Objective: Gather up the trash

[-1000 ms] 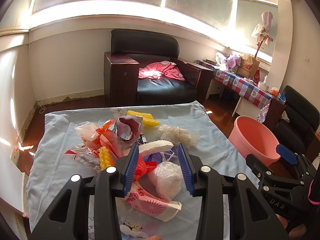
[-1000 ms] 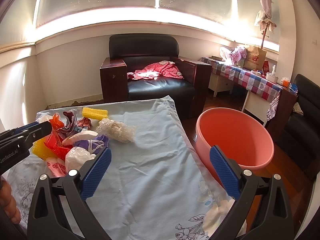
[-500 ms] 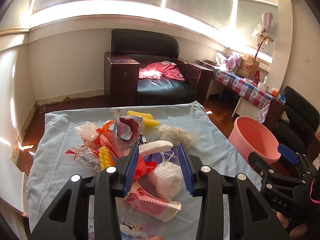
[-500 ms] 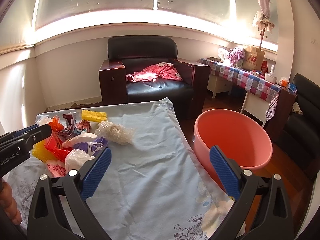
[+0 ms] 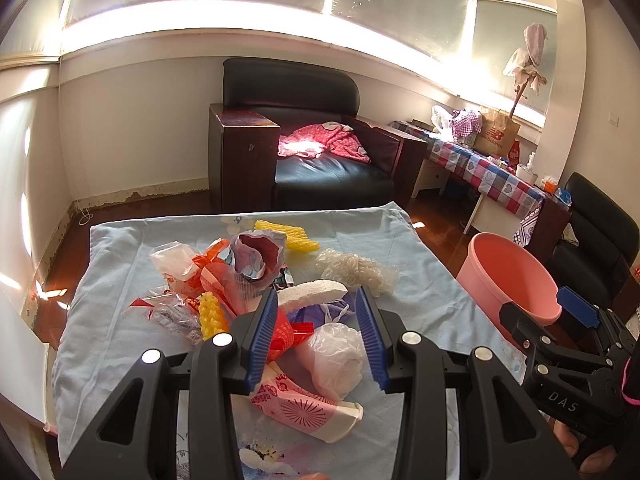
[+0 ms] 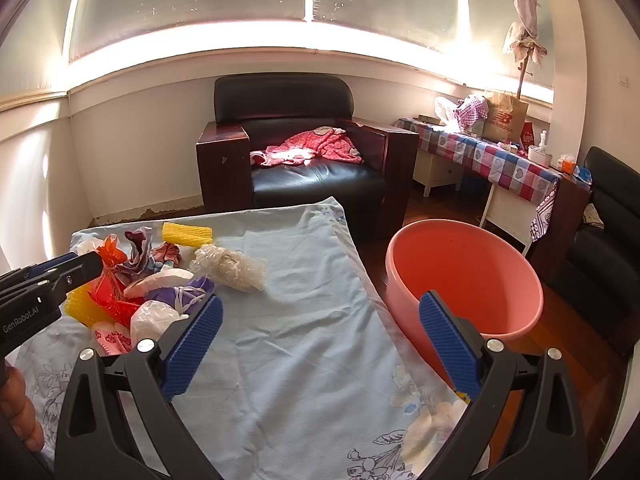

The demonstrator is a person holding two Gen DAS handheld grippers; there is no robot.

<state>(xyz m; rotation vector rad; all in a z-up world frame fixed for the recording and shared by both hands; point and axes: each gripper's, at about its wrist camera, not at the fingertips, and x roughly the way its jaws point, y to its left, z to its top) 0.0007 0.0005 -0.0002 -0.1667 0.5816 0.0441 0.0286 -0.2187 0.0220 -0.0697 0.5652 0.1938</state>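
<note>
A heap of trash lies on the table's light-blue cloth [image 5: 416,280]: a yellow foam net [image 5: 288,234], bubble wrap [image 5: 356,270], a white foam strip [image 5: 316,292], a crumpled white plastic bag [image 5: 336,354] and a pink paper cup [image 5: 304,404]. My left gripper [image 5: 318,336] hovers over the near part of the heap. It is open, with the white bag and a red wrapper [image 5: 282,336] below the gap, untouched. My right gripper [image 6: 320,344] is wide open over bare cloth [image 6: 300,320], holding nothing. A pink basin [image 6: 460,272] stands on the floor to its right, empty.
The table's right edge drops to a wooden floor [image 6: 444,208] beside the basin. A black armchair [image 6: 312,152] stands beyond the table's far end. A table with a chequered cloth [image 6: 488,156] and a black chair [image 6: 608,220] are at the right. A hand [image 6: 16,412] holds the left gripper.
The right wrist view has drifted slightly, so the basin and armchair sit a little further left. The left gripper and the trash heap have not moved.
</note>
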